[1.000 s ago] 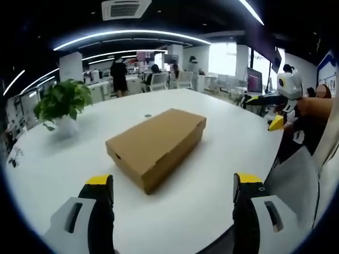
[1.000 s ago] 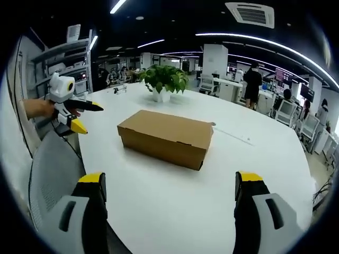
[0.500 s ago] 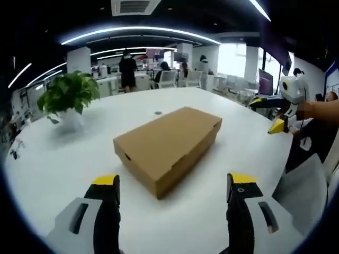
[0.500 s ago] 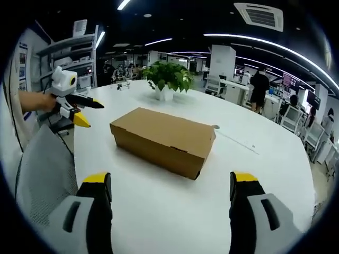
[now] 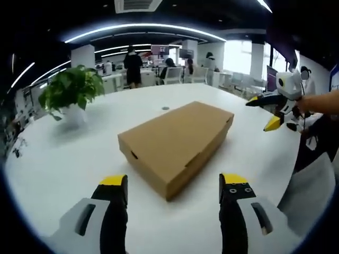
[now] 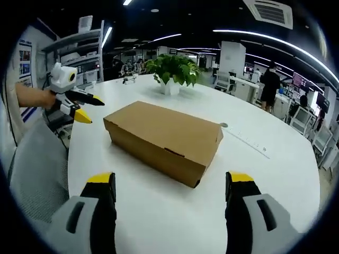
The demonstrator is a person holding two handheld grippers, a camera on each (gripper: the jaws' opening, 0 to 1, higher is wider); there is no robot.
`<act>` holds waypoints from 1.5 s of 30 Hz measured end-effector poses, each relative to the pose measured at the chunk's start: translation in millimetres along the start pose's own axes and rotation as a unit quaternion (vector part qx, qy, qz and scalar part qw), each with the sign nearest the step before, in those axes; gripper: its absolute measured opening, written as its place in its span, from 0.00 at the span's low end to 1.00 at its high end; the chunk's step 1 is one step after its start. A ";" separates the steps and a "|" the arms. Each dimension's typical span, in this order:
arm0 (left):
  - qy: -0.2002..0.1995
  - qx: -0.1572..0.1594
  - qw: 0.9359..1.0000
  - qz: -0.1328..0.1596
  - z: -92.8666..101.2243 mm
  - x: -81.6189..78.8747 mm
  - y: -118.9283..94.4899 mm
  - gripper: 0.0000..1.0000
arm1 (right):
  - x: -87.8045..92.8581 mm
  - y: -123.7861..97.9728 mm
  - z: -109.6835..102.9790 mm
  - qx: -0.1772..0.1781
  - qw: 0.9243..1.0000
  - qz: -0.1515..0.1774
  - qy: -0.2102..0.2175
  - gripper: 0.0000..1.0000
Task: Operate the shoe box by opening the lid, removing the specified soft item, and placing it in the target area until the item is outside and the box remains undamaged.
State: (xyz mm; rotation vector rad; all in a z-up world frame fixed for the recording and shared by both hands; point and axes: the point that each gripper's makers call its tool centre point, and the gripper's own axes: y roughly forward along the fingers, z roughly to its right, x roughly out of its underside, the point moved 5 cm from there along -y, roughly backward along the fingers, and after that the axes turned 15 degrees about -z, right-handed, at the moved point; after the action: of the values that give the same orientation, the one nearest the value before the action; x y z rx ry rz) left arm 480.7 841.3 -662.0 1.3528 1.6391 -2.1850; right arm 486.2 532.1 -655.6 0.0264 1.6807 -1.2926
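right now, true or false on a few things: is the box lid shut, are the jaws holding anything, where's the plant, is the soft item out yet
1. The cardboard shoe box has its lid shut. True.
2. The left gripper grips the lid. False: its jaws stand open, short of the box and touching nothing.
3. The right gripper is open and holds nothing. True.
4. The potted plant stands on top of the box. False: it stands on the white table, beyond the box and apart from it.
5. A soft item already lies on the table. False: none can be seen there, and the box is closed.
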 end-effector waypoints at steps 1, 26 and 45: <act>0.000 -0.001 1.000 -0.002 -0.2 0.5 1.8 0.70 | -0.2 3.8 1.8 -0.003 1.000 -0.003 -0.002 0.79; -0.031 -0.027 0.999 -0.026 1.9 -0.6 47.3 0.57 | -11.7 57.9 39.2 -0.035 0.998 -0.015 -0.047 0.61; -0.043 -0.049 0.998 -0.018 0.2 -2.5 52.2 0.46 | -18.4 75.6 49.6 -0.062 0.995 -0.027 -0.077 0.47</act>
State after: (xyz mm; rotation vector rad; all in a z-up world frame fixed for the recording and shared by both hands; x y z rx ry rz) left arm 510.5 818.3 -698.3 1.1962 1.7266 -2.1201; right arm 569.2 537.2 -695.6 -0.1883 1.6354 -1.1968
